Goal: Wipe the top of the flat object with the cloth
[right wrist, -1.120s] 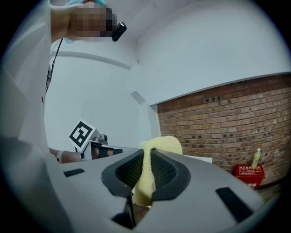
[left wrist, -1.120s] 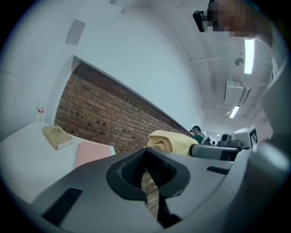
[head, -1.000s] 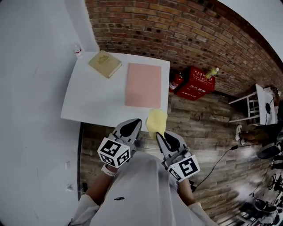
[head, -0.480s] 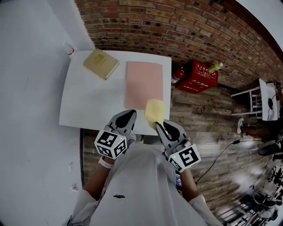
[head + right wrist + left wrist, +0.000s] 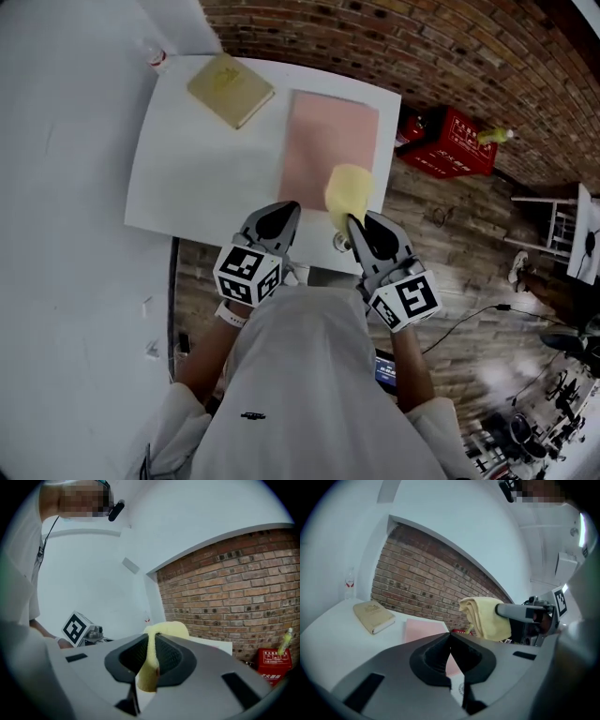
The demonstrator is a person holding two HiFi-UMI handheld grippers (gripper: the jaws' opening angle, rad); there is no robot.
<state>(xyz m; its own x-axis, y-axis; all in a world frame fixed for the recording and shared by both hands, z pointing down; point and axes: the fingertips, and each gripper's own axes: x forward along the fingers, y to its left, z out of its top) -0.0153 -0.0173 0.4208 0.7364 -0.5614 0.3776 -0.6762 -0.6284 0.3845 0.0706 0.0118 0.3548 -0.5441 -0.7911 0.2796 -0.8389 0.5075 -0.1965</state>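
Observation:
A flat pink sheet (image 5: 331, 145) lies on the right half of the white table (image 5: 202, 178); it shows again in the left gripper view (image 5: 423, 631). My right gripper (image 5: 352, 223) is shut on a folded yellow cloth (image 5: 348, 190), which hangs over the near end of the pink sheet. The same cloth fills the jaws in the right gripper view (image 5: 152, 663) and appears held aloft in the left gripper view (image 5: 485, 617). My left gripper (image 5: 281, 217) is shut and empty, just left of the right one at the table's near edge.
A tan book (image 5: 231, 88) lies at the table's far left corner, with a small bottle (image 5: 155, 56) beyond it by the white wall. A red box (image 5: 448, 142) and a fire extinguisher (image 5: 410, 131) stand on the wooden floor against the brick wall.
Both grippers have come forward to the table's near edge. The yellow cloth, held beyond the table's near right corner before, now hangs over the near end of the pink sheet.

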